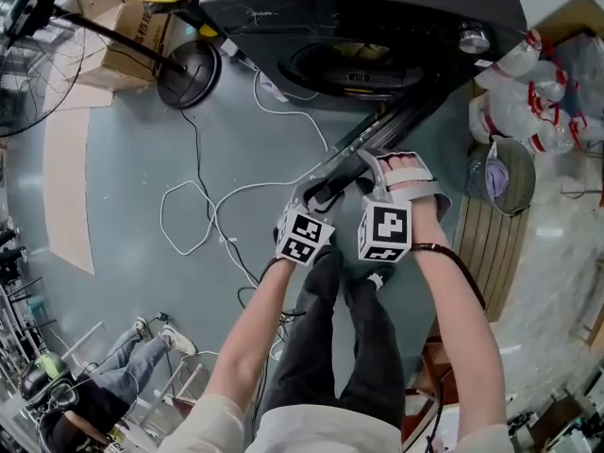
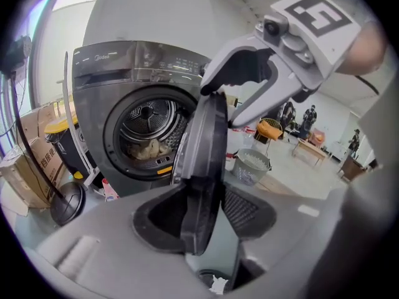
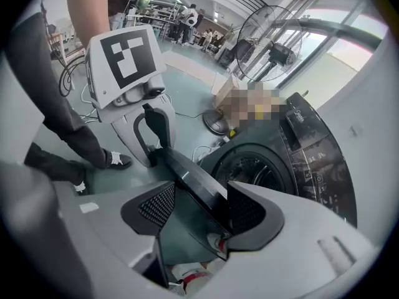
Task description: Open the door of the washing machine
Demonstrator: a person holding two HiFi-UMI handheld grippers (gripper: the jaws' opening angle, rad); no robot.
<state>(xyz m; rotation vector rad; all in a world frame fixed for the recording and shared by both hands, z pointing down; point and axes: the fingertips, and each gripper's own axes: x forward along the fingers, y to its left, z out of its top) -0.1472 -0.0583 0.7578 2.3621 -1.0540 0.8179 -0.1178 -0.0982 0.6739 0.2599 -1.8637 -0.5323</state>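
Door of the washing machine stands swung out, edge-on to the person, drum exposed. Left gripper clamps the door's rim at a wide spread. Right gripper has its jaws fully spread, with the rim between them but not pressed.

Judgement: carry the swing with the left gripper alone, following the hinge arc without twisting.

Basket sits right of the door, possibly in its path. Cable loops on the floor at left, well apart.

Floor fan, cardboard boxes, mesh basket
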